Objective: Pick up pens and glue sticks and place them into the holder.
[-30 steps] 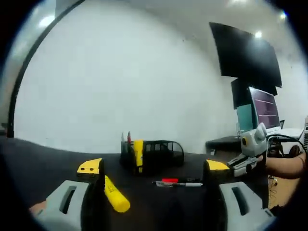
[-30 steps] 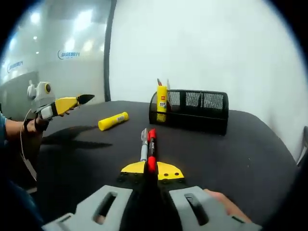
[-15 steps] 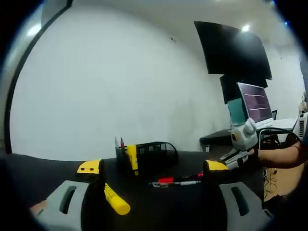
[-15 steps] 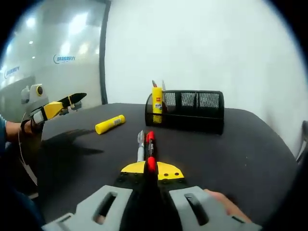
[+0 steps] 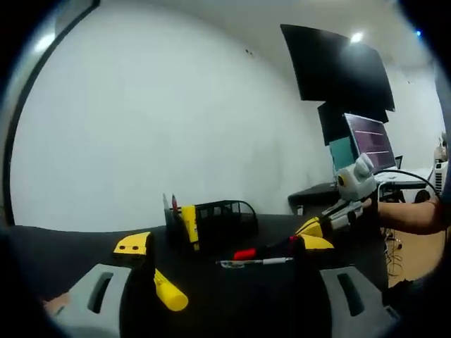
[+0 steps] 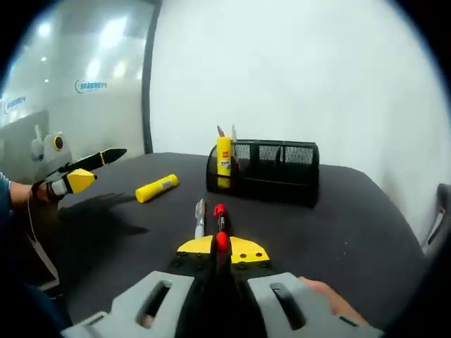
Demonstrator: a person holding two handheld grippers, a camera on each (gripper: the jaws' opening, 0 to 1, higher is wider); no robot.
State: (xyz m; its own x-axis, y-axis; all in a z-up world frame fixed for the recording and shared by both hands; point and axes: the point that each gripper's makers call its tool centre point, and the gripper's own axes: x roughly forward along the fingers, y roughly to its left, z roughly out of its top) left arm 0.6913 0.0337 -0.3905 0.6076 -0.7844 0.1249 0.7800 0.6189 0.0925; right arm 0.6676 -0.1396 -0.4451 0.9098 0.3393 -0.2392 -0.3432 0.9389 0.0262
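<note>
- The black wire-mesh holder [image 6: 264, 171] stands on the dark desk [image 6: 352, 232] near the white wall, with an upright yellow glue stick [image 6: 224, 156] in its left end compartment and what look like pen tips beside that stick, too small to tell apart.
- The right claw [image 6: 221, 243] has its yellow-tipped jaws pressed together on a red-capped marker pen [image 6: 220, 224], which points toward the holder and sits short of it.
- A thin grey-white pen [image 6: 199, 216] lies on the desk just left of the red marker, between the right claw and the holder.
- A second yellow glue stick [image 6: 156, 189] lies on its side on the desk, left of the holder and well apart from it.
- The left claw [image 5: 224, 246] has its jaws wide apart, clamped on nothing; the lying glue stick [image 5: 169, 292] shows just beside its left jaw.
- In the right gripper view the left claw [image 6: 88, 169] hovers above the desk, far left of the holder, held by a person's hand [image 6: 39, 193].
</note>
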